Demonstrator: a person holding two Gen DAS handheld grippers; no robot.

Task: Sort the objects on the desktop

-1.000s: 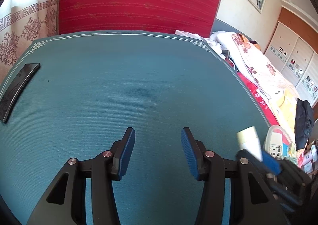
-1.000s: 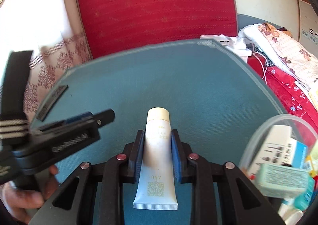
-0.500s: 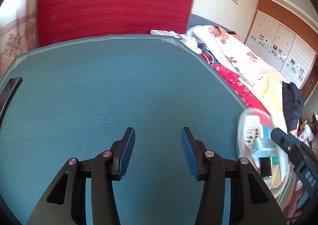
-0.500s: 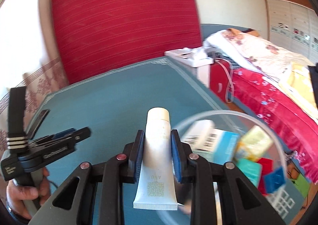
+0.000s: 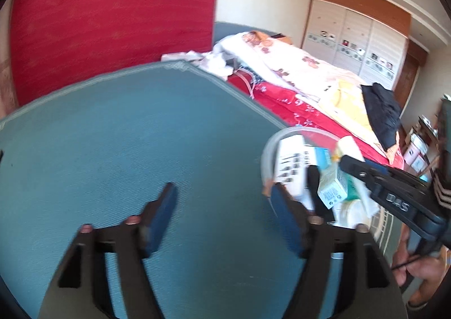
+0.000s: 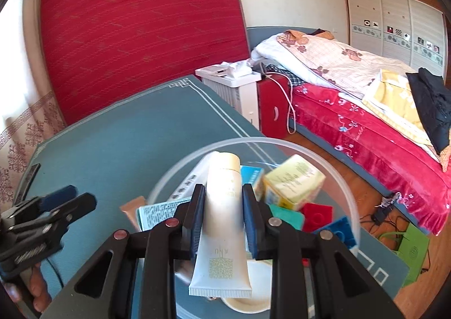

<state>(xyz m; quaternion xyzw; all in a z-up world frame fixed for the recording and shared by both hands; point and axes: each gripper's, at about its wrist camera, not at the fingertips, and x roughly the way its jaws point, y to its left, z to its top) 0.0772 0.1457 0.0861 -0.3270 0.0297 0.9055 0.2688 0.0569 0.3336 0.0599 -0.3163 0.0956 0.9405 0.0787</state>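
My right gripper is shut on a cream tube and holds it over a clear plastic bowl at the right end of the teal table. The bowl holds small boxes, a remote-like white item and red and blue blocks. My left gripper is open and empty over the table, just left of the bowl. The right gripper also shows in the left wrist view, with the tube tip above the bowl.
A black flat item lies at the table's far left edge. A white radiator and a red bedside cabinet stand beyond the table. A bed with red cover is to the right.
My right gripper has carried the tube rightward from above the bare table to above the bowl. My left gripper has swung right toward the bowl and its jaws stand wider.
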